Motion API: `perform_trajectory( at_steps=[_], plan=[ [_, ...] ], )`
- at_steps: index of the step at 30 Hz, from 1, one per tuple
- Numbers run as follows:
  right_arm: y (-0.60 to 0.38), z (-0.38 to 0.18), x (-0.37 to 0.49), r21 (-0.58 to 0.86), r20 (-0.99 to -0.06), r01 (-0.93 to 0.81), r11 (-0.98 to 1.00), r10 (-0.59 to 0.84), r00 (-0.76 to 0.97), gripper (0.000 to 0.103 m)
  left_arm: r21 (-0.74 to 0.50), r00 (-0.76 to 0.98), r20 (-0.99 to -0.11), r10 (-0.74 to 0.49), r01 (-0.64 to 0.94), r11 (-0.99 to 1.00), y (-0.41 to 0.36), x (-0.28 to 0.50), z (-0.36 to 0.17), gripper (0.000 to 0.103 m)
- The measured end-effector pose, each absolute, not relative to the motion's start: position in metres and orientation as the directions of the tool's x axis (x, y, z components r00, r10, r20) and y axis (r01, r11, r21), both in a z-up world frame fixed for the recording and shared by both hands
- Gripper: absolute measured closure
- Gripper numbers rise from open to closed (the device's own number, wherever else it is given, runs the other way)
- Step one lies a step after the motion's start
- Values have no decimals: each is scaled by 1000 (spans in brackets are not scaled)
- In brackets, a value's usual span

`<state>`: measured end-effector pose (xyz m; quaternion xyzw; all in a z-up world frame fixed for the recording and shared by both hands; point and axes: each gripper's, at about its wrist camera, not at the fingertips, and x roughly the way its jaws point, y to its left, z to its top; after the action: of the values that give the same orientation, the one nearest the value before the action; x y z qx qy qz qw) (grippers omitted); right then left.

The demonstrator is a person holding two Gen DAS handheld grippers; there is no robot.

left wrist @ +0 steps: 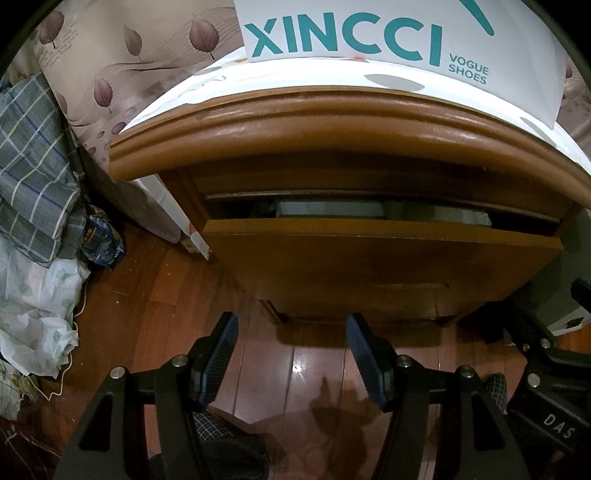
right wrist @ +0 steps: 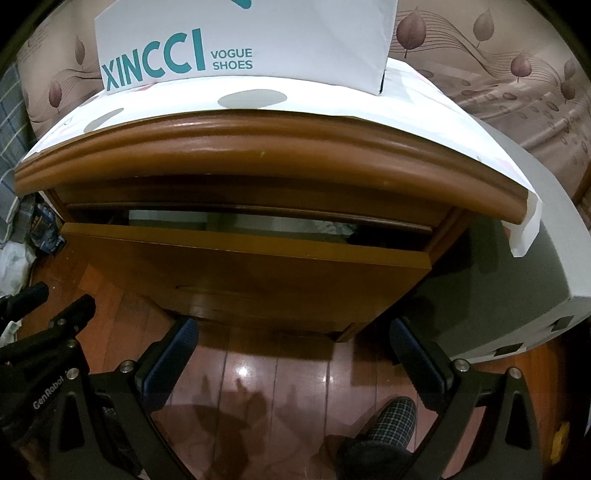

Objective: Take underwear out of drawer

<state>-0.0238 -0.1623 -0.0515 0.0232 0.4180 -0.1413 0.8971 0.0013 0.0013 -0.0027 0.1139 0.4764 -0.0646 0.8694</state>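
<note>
A wooden nightstand has its top drawer (left wrist: 369, 258) (right wrist: 240, 269) pulled out a little. Through the narrow gap I see pale folded fabric (left wrist: 328, 210) (right wrist: 258, 221) and something dark (right wrist: 369, 234) at the right end; I cannot tell which is underwear. My left gripper (left wrist: 291, 325) hangs open over the floor in front of the drawer, nothing between its fingers. My right gripper (right wrist: 293, 326) is beside it, also open and empty, wider apart. Both point down at the floor just short of the drawer front.
A white XINCCI shoe box (left wrist: 369, 33) (right wrist: 240, 37) stands on a dotted white cloth (right wrist: 251, 99) on the nightstand top. Plaid clothes and bags (left wrist: 33, 177) are heaped at the left. A grey box (right wrist: 517, 280) sits at the right. A plaid slipper (right wrist: 391, 417) is on the wooden floor.
</note>
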Motion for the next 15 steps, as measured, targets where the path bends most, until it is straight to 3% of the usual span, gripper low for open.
perform_trajectory(
  at_steps=[9, 15],
  plan=[
    [-171, -48, -29, -67, -751, 286, 956, -237, 617, 1, 110, 539, -842, -19, 207, 972, 4, 1, -2, 40],
    [-179, -43, -33, -53, -745, 296, 954, -235, 624, 1, 18, 520, -850, -79, 178, 984, 14, 6, 3, 40]
  ],
)
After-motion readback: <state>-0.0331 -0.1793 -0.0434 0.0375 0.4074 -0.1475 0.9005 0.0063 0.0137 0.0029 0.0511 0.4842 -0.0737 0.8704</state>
